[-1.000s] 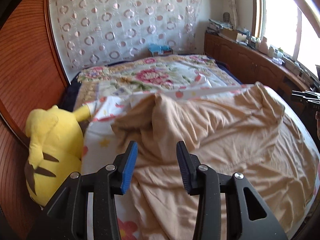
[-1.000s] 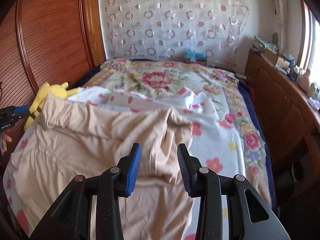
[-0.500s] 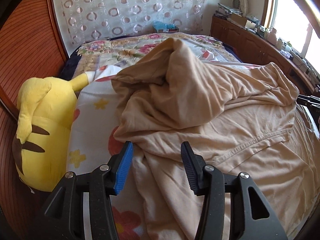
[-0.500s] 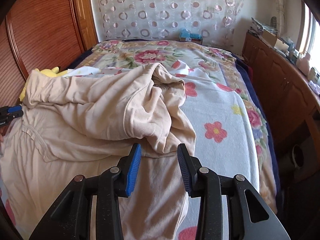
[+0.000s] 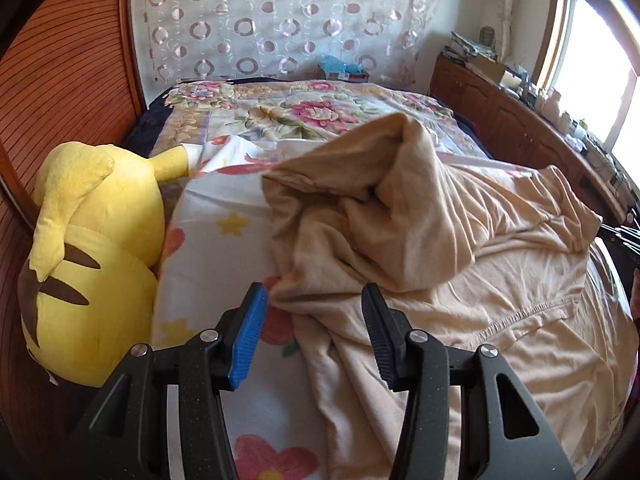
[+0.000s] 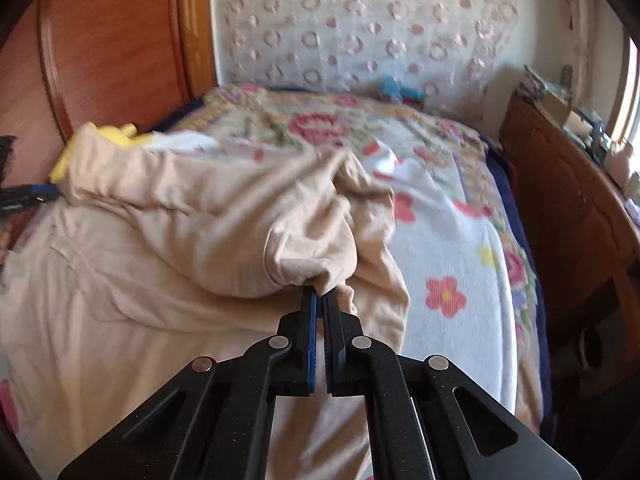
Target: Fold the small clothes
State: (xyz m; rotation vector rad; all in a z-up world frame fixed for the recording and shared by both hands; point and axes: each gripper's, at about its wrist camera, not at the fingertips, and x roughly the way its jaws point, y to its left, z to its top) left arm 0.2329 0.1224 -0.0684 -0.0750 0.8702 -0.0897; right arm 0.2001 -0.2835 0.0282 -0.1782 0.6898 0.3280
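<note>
A beige garment (image 5: 420, 248) lies crumpled on the floral bed cover, with a bunched fold raised in its middle. My left gripper (image 5: 314, 320) is open, its jaws standing on either side of the garment's left edge without gripping it. In the right wrist view the same garment (image 6: 180, 232) spreads to the left, and my right gripper (image 6: 319, 300) is shut on a bunched fold of it near its right edge. The left gripper's blue tip (image 6: 28, 196) shows at the far left of that view.
A yellow plush toy (image 5: 88, 256) lies at the bed's left side against the wooden headboard panel (image 5: 60, 92). A wooden cabinet (image 6: 568, 200) with clutter on top runs along the bed's right side. A patterned curtain (image 5: 280, 24) hangs at the far end.
My right gripper has closed on a fold of the beige garment. My left gripper has stayed open and shifted slightly toward the garment's left edge.
</note>
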